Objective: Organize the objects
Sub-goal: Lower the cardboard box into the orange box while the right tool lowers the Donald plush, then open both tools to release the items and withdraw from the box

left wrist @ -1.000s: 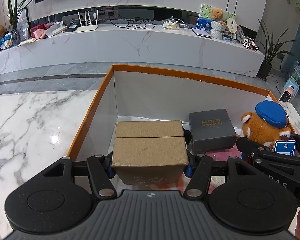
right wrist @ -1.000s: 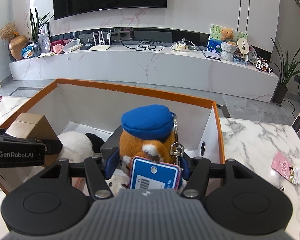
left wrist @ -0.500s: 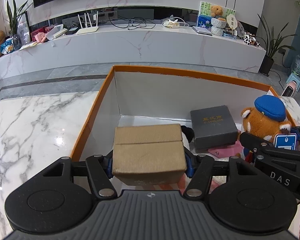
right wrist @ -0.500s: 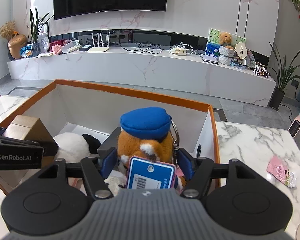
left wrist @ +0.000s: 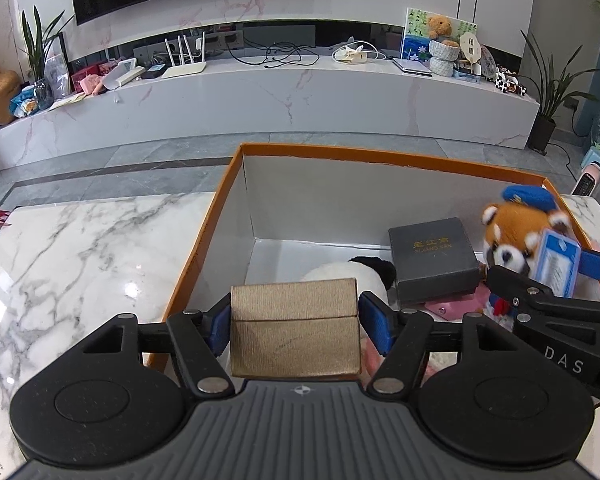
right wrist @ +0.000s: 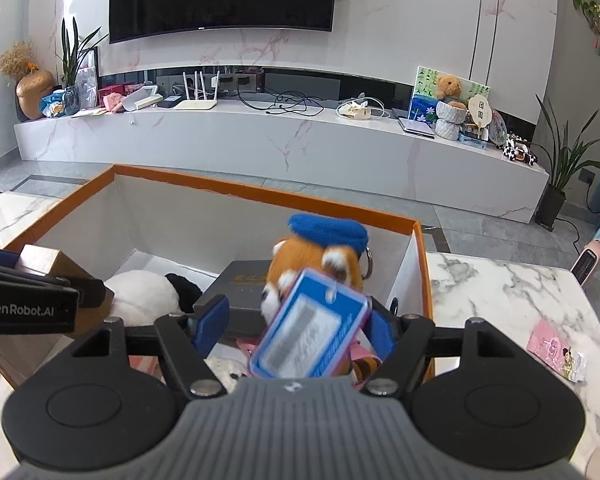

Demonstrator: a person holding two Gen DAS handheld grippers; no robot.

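Two things are being let go over the orange-rimmed box (left wrist: pixel 380 156): a cardboard carton (left wrist: pixel 294 332) between the jaws of the left hand-held gripper (left wrist: pixel 294 322), and a plush red panda (right wrist: pixel 320 264) in a blue cap between those of the right hand-held gripper (right wrist: pixel 296 320). Both sets of jaws are opening. On the left, slim gaps show between the blue pads and the carton's sides, so it looks released. On the right, the panda leans over and its blue tag (right wrist: pixel 310 334) is blurred; the left pad stands clear of it, and I cannot tell whether the right pad touches.

By my judgement the carton is light, stiff and easy to crush at the flaps, best taken across its two flat sides. The panda is soft and springy, likely to squash and roll; its body is a surer hold than the dangling tag or key ring.

Inside the box a white and black plush (left wrist: pixel 348 276) lies just beyond the carton, beside a dark grey gift case (left wrist: pixel 432 264) resting on something pink. These crowd the floor, so either item may settle tilted. The marble counter (left wrist: pixel 80 264) carries the box, with a pink card (right wrist: pixel 556 348) off to the right.
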